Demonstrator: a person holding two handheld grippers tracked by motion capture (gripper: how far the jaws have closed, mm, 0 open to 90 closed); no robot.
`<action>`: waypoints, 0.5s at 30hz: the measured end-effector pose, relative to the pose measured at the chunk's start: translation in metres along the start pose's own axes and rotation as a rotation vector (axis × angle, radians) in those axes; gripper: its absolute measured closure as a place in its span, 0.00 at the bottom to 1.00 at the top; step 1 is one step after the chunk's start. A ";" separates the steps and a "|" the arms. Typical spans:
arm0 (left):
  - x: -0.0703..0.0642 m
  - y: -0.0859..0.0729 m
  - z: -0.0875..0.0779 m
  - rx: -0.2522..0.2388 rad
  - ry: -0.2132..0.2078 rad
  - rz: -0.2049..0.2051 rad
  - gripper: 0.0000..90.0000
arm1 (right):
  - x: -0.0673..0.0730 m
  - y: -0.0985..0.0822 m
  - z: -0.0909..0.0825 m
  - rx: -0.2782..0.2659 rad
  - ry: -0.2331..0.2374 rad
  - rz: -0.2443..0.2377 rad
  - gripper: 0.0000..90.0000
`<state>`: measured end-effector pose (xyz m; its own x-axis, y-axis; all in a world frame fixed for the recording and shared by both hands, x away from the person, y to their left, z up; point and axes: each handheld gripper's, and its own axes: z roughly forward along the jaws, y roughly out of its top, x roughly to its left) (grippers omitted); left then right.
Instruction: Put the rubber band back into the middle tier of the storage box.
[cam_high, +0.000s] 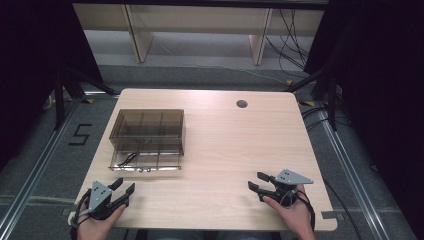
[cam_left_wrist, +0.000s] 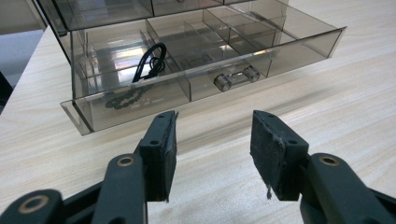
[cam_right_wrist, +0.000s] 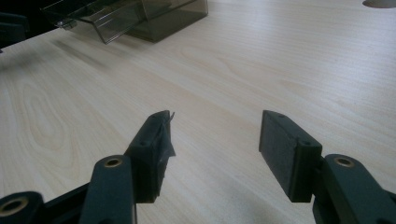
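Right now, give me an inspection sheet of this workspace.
Surface: pale wooden table, bare across the middle, round hole near the far edge.
Job's things: smoky clear drawer box; bottom drawer pulled out, black cord coiled in its left compartment.
Clutter: nothing seen.
Grippers: left gripper open, facing the drawer; right gripper open, nothing between its fingers.
Cables: loose wires on the floor beyond the table.
Surroundings: dark curtains, wooden furniture legs behind.

Light wood desk (cam_high: 225, 150) with a round cable hole (cam_high: 242, 104) near its far right corner. Grey floor (cam_high: 200, 70) beyond; pale wooden furniture legs (cam_high: 140, 40) behind. Black curtains (cam_high: 380, 75) flank both sides.
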<state>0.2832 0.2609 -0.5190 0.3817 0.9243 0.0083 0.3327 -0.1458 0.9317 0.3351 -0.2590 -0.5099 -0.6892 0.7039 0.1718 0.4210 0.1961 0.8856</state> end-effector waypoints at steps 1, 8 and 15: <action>0.000 0.000 -0.001 0.005 0.005 0.003 0.56 | 0.000 0.000 0.000 0.001 0.000 0.003 0.49; 0.001 -0.001 -0.001 0.001 -0.005 -0.003 0.55 | 0.001 0.000 0.001 0.000 0.006 -0.007 0.49; 0.001 -0.001 -0.001 0.005 -0.007 -0.002 0.55 | 0.000 0.001 0.000 0.000 -0.004 -0.027 0.49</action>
<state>0.2824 0.2624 -0.5200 0.3871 0.9220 0.0043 0.3378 -0.1462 0.9298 0.3352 -0.2586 -0.5094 -0.6980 0.7011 0.1458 0.4019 0.2150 0.8901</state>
